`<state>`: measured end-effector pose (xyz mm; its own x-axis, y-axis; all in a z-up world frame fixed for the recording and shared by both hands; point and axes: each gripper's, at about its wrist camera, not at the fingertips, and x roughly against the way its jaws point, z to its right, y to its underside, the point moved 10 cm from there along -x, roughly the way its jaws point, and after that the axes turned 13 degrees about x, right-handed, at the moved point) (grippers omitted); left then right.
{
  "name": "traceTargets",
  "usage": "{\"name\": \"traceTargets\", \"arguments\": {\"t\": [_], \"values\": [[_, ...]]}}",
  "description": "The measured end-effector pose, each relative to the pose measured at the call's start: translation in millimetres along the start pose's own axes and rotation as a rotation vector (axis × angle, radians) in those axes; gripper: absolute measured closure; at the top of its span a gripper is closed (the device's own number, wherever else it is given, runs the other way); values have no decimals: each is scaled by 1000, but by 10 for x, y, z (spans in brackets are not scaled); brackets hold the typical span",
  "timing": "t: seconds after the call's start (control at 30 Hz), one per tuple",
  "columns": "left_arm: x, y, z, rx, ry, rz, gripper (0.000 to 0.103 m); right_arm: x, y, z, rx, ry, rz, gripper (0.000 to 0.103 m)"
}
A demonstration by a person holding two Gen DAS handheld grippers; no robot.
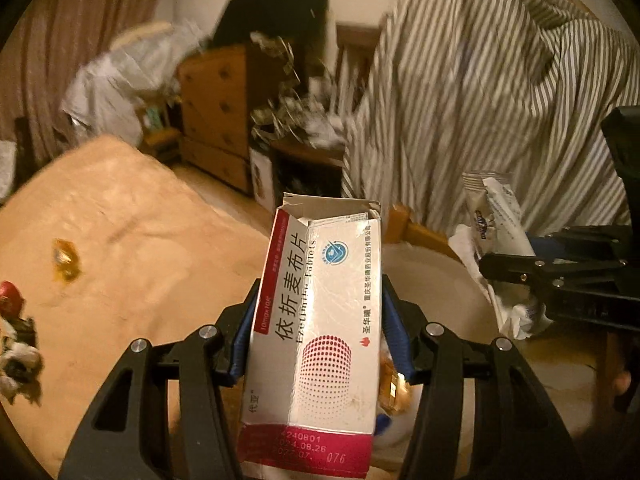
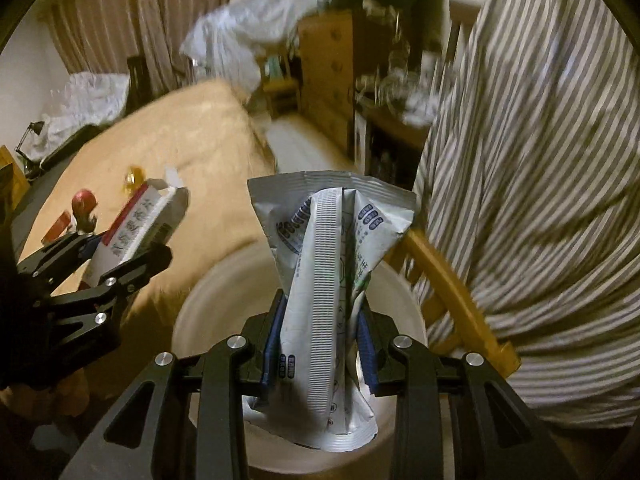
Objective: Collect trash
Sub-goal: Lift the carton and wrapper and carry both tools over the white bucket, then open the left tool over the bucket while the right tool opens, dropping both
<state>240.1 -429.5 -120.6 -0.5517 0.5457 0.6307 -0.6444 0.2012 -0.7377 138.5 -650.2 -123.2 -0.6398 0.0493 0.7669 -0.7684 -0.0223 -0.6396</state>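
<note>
My left gripper [image 1: 316, 320] is shut on a white and red medicine box [image 1: 320, 320], held upright above the white round bin [image 1: 432, 280]. It also shows in the right wrist view [image 2: 136, 232]. My right gripper [image 2: 320, 340] is shut on a crumpled silver-white snack wrapper [image 2: 320, 280], held over the bin [image 2: 200, 312]. The right gripper and wrapper [image 1: 496, 220] show at the right of the left wrist view. A gold candy wrapper [image 1: 66, 260] and a red wrapper [image 1: 10, 296] lie on the tan bed cover.
The bed [image 1: 120, 220] with a tan cover is on the left. A striped sheet [image 1: 500, 100] hangs over a wooden frame [image 2: 452, 280] on the right. A wooden dresser [image 1: 216, 112] and a cluttered shelf [image 1: 296, 120] stand behind.
</note>
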Motion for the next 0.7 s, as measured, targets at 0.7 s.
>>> {"name": "traceTargets", "arguments": {"t": [0.7], "values": [[-344,216,57,-3,21,-124,35,-289,247,-33,-72,-75,-85,57]]}}
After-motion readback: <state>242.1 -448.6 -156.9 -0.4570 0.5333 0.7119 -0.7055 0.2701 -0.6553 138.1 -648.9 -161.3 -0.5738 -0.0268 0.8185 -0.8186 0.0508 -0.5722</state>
